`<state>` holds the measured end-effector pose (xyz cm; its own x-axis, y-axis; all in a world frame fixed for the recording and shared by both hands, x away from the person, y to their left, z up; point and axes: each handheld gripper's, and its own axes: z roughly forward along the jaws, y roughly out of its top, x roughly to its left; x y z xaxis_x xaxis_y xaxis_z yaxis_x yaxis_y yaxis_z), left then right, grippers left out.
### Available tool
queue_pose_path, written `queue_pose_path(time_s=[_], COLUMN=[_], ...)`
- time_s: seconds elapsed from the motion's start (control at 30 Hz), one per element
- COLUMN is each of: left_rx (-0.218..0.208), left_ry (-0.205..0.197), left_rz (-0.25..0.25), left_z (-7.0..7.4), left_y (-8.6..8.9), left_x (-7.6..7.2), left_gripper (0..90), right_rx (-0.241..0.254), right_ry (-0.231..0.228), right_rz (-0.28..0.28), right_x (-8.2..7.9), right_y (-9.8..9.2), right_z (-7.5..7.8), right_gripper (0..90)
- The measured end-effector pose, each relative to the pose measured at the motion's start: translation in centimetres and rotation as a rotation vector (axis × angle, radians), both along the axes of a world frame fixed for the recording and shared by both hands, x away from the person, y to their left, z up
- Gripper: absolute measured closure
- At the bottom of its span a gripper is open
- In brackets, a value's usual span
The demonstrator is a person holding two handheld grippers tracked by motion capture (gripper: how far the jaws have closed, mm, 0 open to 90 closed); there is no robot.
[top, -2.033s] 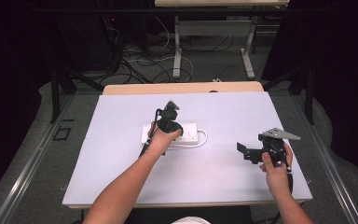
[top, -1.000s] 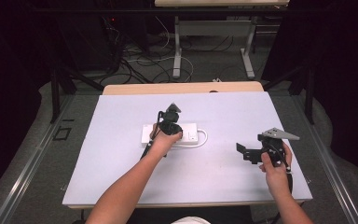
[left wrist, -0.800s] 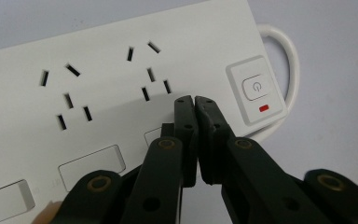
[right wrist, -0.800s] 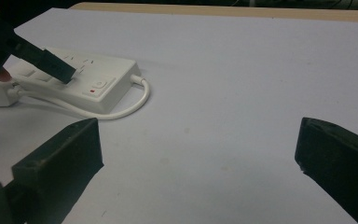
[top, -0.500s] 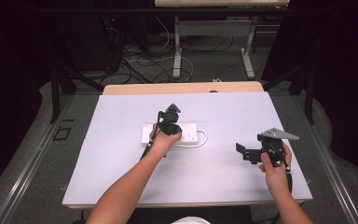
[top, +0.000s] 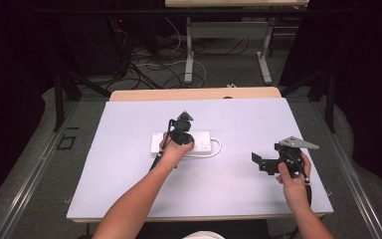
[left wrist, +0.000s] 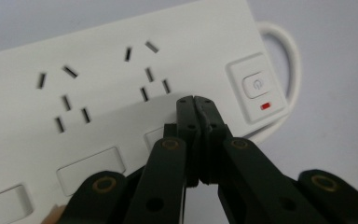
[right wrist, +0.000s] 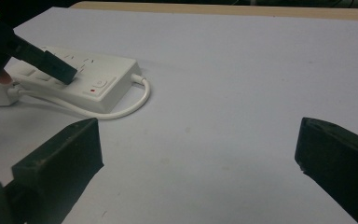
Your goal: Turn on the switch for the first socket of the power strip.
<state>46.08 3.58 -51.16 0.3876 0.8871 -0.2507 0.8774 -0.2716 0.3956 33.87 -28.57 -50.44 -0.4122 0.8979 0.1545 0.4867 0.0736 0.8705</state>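
Left gripper (top: 181, 130) shifted slightly forward over the power strip (top: 205, 142) since two seconds ago; right gripper (top: 271, 162) nearly unmoved.

The strip lies at mid-table (top: 129, 189), long axis across it, its white cord (top: 218, 148) looping off the right end and back along the near side. In the left gripper view the left gripper (left wrist: 193, 100) has its jaws pressed together with nothing between them, tips on or just above the strip (left wrist: 98, 93), beside a socket group and left of the switch (left wrist: 256, 86) with its red mark. The right gripper (right wrist: 196, 154) is held wide open and empty near the table's right edge, well apart from the strip (right wrist: 107, 88), which lies ahead of it to its left; the left gripper (right wrist: 51, 63) shows there over the strip's top.
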Motion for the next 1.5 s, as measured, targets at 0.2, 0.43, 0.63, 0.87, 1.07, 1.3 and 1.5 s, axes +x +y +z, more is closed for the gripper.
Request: queue_pose_path(time_s=[0.2, 0.43, 0.63, 0.87, 1.07, 1.3, 1.5], left_rx=[0.002, 0.008, 0.007, -0.002, -0.001, -0.014, -0.036], left_ry=[-0.003, -0.006, -0.014, -0.036, -0.059, -0.09, -0.128], left_rz=[0.005, 0.002, -0.009, -0.023, -0.04, -0.048, -0.029], left_z=[0.0, 0.02, 0.0, -0.11, -0.12, 0.15, 0.6], left_y=[-0.09, -0.13, -0.15, -0.27, -0.21, 0.09, 0.34], left_x=[-0.05, -0.1, -0.12, -0.27, -0.26, -0.23, -0.4], left_gripper=[90.0, 90.0, 90.0, 89.8, 85.9, 82.9, 78.8], right_rx=[0.005, 0.0, 0.003, 0.002, -0.003, -0.001, -0.003], right_ry=[0.008, 0.0, 0.007, 0.006, 0.006, 0.0, 0.006], right_rz=[0.002, 0.004, 0.001, -0.004, -0.003, -0.005, 0.003], right_x=[-0.05, -0.02, -0.02, -0.03, 0.01, 0.06, 0.03], right_y=[-0.04, -0.1, -0.1, -0.16, -0.22, -0.21, -0.24], right_z=[0.02, 0.04, 0.01, 0.03, 0.0, -0.08, -0.04], right_gripper=[0.1, 0.1, 0.1, 0.1, 0.1, 0.1, 0.1])
